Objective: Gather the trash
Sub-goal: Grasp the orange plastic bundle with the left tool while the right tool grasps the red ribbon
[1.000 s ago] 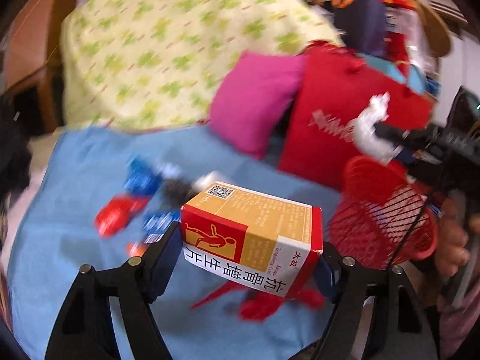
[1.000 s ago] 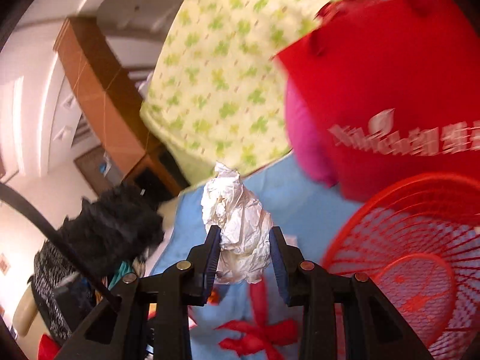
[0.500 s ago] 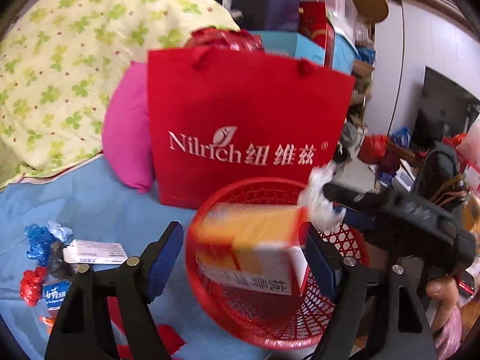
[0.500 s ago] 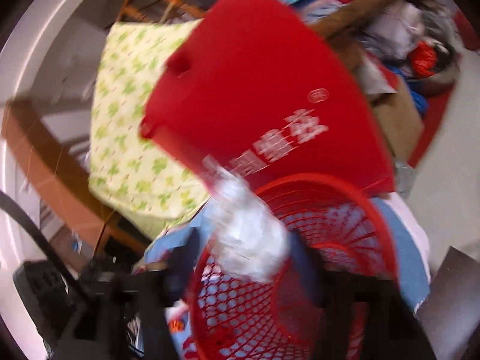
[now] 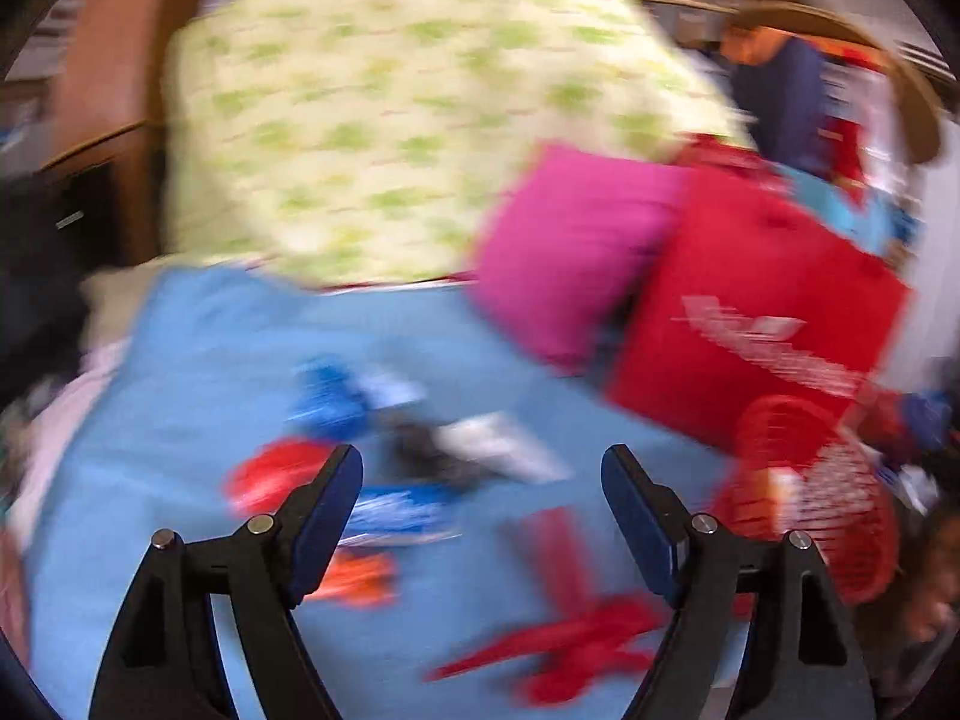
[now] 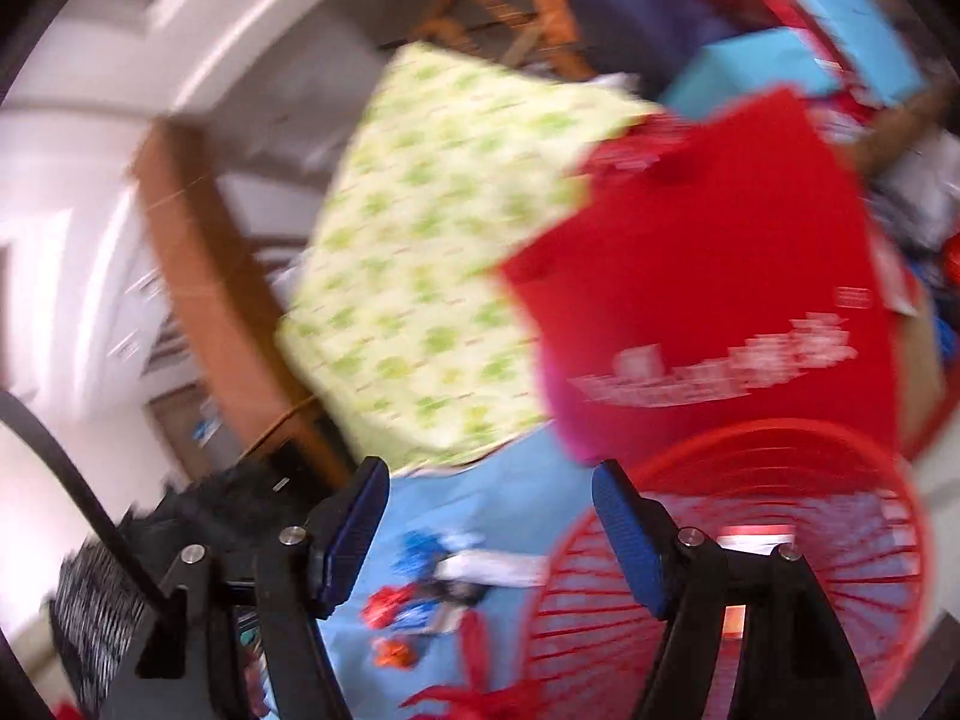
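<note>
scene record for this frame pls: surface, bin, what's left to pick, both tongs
surface: blue cloth
bin: red mesh basket, beside red bag; contents too blurred to name
remaining trash: cluster of blue, red, white and dark wrappers on the cloth, blurred
left tongs: jaws opening, nothing between them
right tongs: open, nothing between them
backdrop: green-patterned pillow, pink cushion
image quality: heavy motion blur in both views

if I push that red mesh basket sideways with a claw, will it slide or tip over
The red mesh basket looks like thin open plastic, so probably light. It sits on the soft blue cloth, so it may catch and tip rather than slide. Its wide round mouth suggests it could roll if tipped.
</note>
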